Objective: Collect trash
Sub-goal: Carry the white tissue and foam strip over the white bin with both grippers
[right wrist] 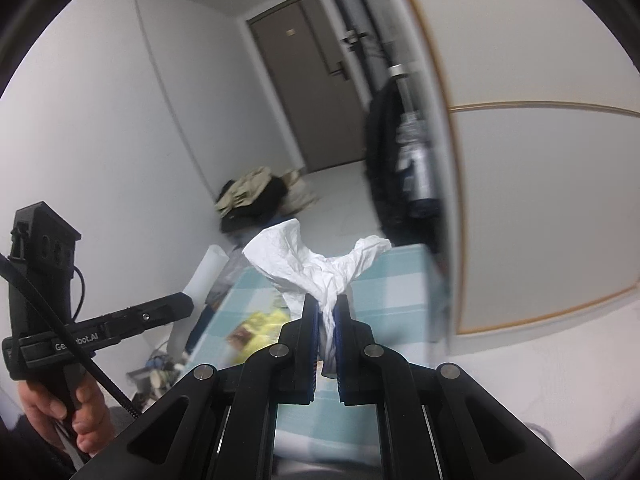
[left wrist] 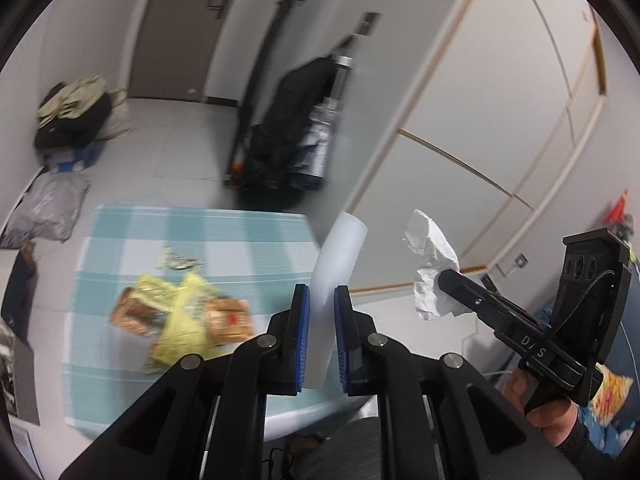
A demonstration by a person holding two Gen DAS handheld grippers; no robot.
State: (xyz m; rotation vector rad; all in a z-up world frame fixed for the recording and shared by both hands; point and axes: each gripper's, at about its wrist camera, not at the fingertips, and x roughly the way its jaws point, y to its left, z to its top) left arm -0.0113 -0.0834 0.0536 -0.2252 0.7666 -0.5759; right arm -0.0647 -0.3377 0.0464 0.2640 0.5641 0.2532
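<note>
Trash on the table: yellow and orange snack wrappers (left wrist: pixel 182 316) lie in a loose heap on the blue-and-white checked tablecloth (left wrist: pixel 132 236), toward its near side; a smaller crumpled wrapper (left wrist: pixel 178 260) lies just beyond them, apart from the heap.
White plastic strip (left wrist: pixel 340 256): a translucent, curved piece, pinched between the blue pads of the left gripper (left wrist: pixel 322 334); its upper end arches past the fingertips, above the table's right edge.
Crumpled tissue (right wrist: pixel 316 268): white paper, clamped at its narrow middle by the right gripper (right wrist: pixel 328 336); two lobes flare out beyond the pads, in the air over the table.
Left gripper state: jaws pressed onto the strip, held off the table.
Right gripper state: jaws pressed together on the tissue, to the right of the left one.
Hands: a hand (right wrist: pixel 64 412) grips the left tool's handle; another hand (left wrist: pixel 544 408) grips the right tool's.
Far background: a dark bag (left wrist: pixel 288 120) leans by the wall; a pile of clothes (left wrist: pixel 76 112) sits at the far left on the floor.
Sharpness: the table and wrappers are blurred.
</note>
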